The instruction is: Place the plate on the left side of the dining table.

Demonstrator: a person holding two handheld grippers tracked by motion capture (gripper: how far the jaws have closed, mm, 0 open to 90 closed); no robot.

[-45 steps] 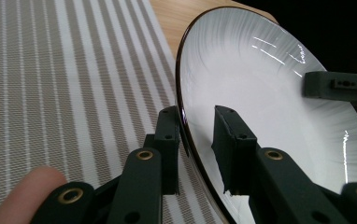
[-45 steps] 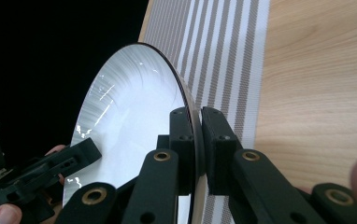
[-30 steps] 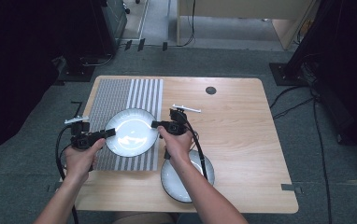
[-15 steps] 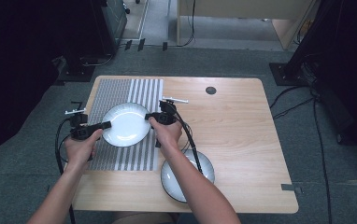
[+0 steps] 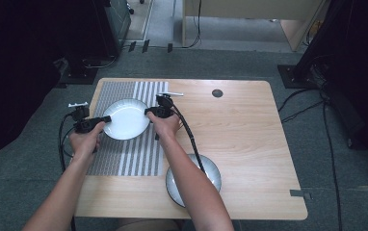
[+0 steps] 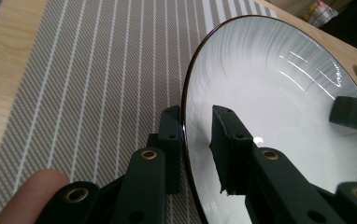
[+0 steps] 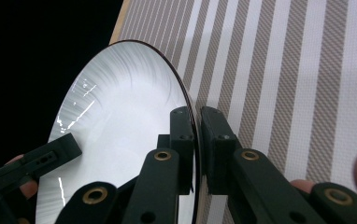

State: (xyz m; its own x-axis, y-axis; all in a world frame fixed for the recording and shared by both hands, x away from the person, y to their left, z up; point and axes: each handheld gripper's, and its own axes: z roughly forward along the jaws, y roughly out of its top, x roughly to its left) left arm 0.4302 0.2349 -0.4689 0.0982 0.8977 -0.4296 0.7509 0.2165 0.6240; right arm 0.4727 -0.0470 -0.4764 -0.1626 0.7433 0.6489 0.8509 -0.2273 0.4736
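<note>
White plate (image 5: 126, 119) above the striped placemat (image 5: 124, 156) near the table's (image 5: 249, 134) far left corner, gripped at opposite rim edges. Left hand-held gripper (image 5: 100, 122) and right hand-held gripper (image 5: 149, 112) each clamp its rim between narrow jaws; whether the plate touches the placemat cannot be told. A grey bowl (image 5: 211, 173) sits by the near edge.

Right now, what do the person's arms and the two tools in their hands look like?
Both forearms are bare, with no sleeves or gloves showing. The left tool and the right tool are matte black, each with two blocky jaws on linked bars fixed by brass-coloured rivets. A small light-grey plate sits atop each. A black cable trails from each, the right one running back along the forearm.
</note>
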